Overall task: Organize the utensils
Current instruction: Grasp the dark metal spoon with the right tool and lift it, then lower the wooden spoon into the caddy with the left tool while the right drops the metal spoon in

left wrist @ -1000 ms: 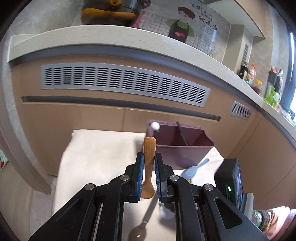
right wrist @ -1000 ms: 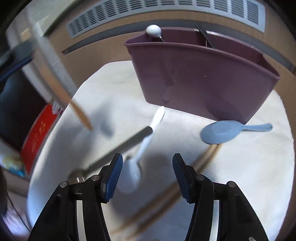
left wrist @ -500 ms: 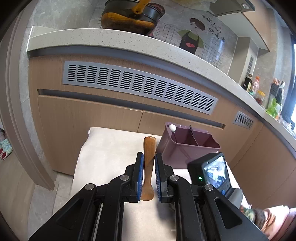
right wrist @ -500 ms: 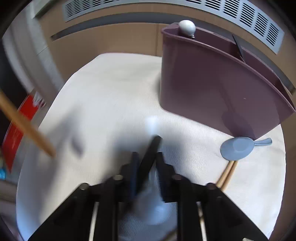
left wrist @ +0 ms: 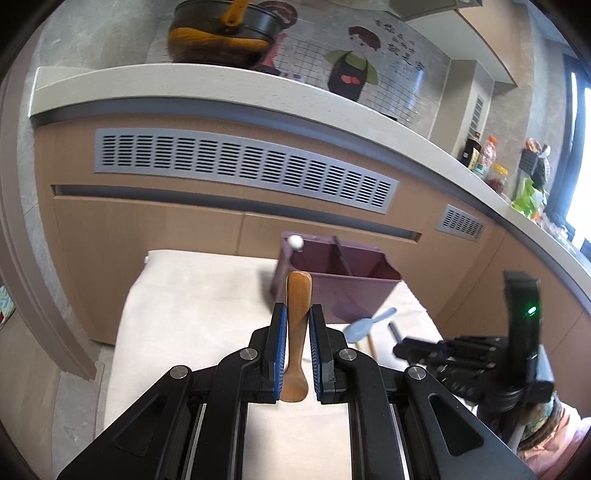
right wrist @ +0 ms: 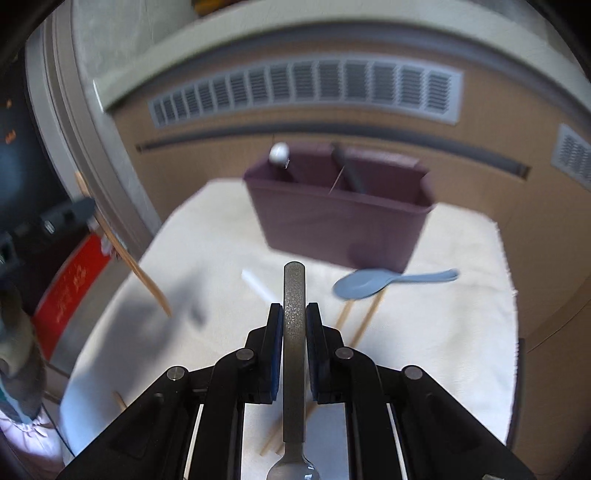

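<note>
- A pale countertop (left wrist: 192, 79) runs above wooden cabinet fronts (left wrist: 155, 236).
- A grey slotted vent (left wrist: 243, 170) is set into the cabinet.
- A dark pan (left wrist: 225, 27) sits on the counter.
- Bottles and jars (left wrist: 484, 158) stand far along it.
- A cartoon wall panel (left wrist: 351, 59) hangs behind.

Maroon bin (right wrist: 343, 225), lt-blue spoon (right wrist: 364, 283), cream cloth (right wrist: 461, 314).

The bin (right wrist: 343, 225) stands at the far side of the cloth (right wrist: 461, 332), before the cabinet (right wrist: 221, 155). Just in front of it lies a plastic spoon (right wrist: 364, 284), its bowl over two chopsticks (right wrist: 364, 321). A white stick (right wrist: 258, 288) (blurred) lies left of these on the cloth.
</note>
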`<act>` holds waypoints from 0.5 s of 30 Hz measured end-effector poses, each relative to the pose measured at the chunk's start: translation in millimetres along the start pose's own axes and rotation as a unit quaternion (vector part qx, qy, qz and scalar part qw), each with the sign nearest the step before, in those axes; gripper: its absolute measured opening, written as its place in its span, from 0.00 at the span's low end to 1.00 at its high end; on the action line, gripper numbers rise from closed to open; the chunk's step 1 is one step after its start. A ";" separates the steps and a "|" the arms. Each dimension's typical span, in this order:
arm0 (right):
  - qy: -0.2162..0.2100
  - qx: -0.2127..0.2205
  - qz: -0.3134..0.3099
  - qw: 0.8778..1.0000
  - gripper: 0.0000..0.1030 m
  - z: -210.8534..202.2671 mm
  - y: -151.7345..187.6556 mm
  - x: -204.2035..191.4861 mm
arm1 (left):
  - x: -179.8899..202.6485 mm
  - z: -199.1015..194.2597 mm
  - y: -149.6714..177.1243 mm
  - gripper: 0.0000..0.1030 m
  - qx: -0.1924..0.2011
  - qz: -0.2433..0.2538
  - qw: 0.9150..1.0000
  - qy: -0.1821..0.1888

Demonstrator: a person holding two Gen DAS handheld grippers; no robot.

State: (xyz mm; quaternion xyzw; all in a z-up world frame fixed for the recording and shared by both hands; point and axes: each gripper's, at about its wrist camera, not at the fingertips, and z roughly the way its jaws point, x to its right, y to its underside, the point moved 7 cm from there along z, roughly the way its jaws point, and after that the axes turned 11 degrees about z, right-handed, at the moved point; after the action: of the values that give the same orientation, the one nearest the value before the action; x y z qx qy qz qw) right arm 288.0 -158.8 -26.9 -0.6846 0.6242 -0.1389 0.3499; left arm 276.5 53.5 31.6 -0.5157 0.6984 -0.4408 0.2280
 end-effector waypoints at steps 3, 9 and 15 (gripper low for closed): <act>-0.011 0.042 0.014 0.999 0.10 -22.4 -14.9 4.9 | 17.5 -1.4 -10.7 0.12 0.003 0.011 1.000 0.006; -0.018 0.174 0.032 0.984 0.10 -68.5 -88.0 3.0 | 42.3 -4.7 -67.8 0.12 0.046 0.038 0.998 0.005; -0.025 0.274 0.037 0.961 0.10 -93.7 -172.6 0.7 | 51.6 12.4 -144.8 0.12 0.096 0.057 0.994 0.007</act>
State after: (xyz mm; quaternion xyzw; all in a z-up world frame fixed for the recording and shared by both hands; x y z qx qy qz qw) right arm 360.1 -192.2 152.7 -0.5419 0.5785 -0.2743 0.5445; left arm 342.4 -10.3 155.5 -0.4478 0.6825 -0.4958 0.2966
